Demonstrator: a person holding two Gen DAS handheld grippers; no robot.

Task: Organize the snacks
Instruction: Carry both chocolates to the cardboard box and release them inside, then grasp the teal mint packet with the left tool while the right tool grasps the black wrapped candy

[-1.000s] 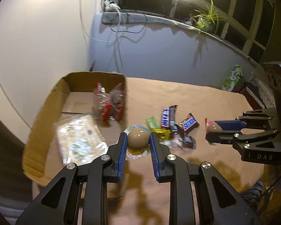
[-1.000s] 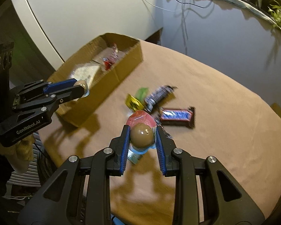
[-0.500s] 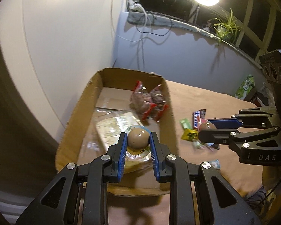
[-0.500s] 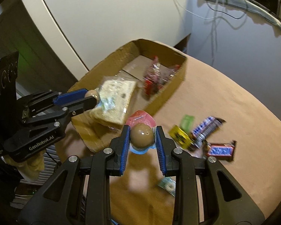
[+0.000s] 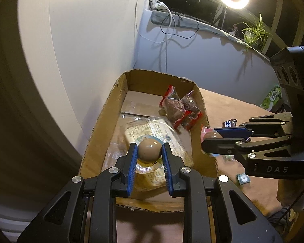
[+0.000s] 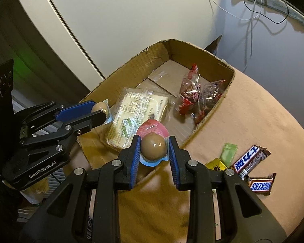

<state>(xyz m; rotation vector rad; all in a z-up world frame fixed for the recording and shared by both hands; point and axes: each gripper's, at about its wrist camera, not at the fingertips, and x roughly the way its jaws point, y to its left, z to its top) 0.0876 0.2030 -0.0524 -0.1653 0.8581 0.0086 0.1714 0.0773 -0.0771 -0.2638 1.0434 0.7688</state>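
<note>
Left gripper [image 5: 149,151] clamps blue-pack egg [image 5: 149,149], right gripper [image 6: 154,150] pink-pack egg [image 6: 153,149]; both over cardboard box [image 6: 131,64], bread pack [image 6: 135,109] beneath, candy bars [image 6: 251,160] on surface [image 6: 263,117].

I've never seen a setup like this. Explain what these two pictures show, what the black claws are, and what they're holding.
There is no robot here. A person holds a black two-finger gripper in each hand, and each carries a wide-angle camera looking along its own fingers.

One picture comes from the left gripper, the other from the right gripper; each also shows the other gripper at its edge.

Both are shut on a packaged brown egg: the left egg on a blue-rimmed pack, the right egg on a pink-backed one.

Below sits a cardboard box on a brown-covered table. It holds a flat clear packet and two red-ended snack bags. Candy bars and small wrappers lie outside it.
</note>
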